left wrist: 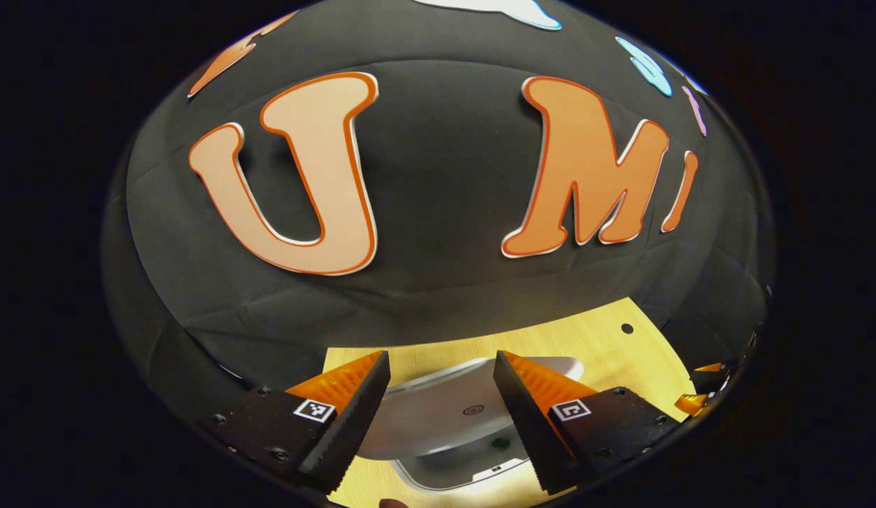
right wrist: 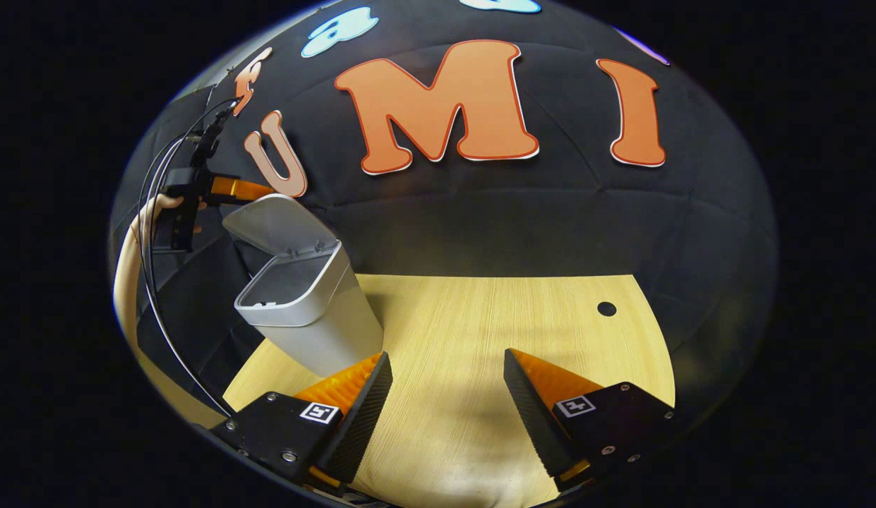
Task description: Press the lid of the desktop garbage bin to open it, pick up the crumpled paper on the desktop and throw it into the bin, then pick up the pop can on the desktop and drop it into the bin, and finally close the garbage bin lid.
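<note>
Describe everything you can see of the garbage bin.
The garbage bin is a small light grey container, plastic by its look, tapering toward its base. It stands on the wooden desktop near the left edge. Its lid is hinged at the back and swung up, so the mouth is open. The left gripper hovers above the lid, jaws open, not touching it.

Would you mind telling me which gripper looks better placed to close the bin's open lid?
Left, probably. The left gripper hangs open directly above the raised lid of the bin. The right gripper is open over bare table, off to the bin's side.
</note>
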`<state>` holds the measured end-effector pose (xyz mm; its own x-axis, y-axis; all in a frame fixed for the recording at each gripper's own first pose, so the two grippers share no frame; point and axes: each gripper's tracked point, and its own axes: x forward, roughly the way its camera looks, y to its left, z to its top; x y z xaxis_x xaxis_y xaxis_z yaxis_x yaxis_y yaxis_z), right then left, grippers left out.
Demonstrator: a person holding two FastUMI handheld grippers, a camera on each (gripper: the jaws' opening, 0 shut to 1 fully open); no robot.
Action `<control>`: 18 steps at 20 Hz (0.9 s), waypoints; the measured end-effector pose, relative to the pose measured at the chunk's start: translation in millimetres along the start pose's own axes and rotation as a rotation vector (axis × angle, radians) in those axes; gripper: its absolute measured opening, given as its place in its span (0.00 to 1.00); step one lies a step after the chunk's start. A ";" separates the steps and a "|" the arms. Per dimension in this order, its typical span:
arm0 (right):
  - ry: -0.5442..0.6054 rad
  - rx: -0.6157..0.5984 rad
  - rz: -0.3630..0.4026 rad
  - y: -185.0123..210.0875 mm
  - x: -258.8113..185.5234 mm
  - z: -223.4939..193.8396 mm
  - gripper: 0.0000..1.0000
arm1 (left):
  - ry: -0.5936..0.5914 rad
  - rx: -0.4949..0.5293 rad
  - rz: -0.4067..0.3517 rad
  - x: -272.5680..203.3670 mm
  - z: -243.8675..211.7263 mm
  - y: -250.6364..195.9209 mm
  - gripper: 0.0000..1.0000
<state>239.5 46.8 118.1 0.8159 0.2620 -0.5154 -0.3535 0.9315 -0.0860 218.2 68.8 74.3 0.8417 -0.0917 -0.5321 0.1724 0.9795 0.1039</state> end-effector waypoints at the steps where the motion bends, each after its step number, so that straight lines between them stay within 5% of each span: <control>1: 0.001 0.002 0.005 1.7 -0.7 -2.0 0.95 | 0.011 0.001 -0.008 -1.1 -12.8 -5.5 0.95; 18: 0.048 0.010 0.084 21.0 2.8 -24.4 0.95 | 0.086 -0.058 -0.020 3.6 -146.3 -42.7 0.96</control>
<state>223.3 61.0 94.0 0.7605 0.3268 -0.5610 -0.4147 0.9094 -0.0325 139.0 52.9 -55.0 0.7908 -0.0980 -0.6041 0.1565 0.9867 0.0448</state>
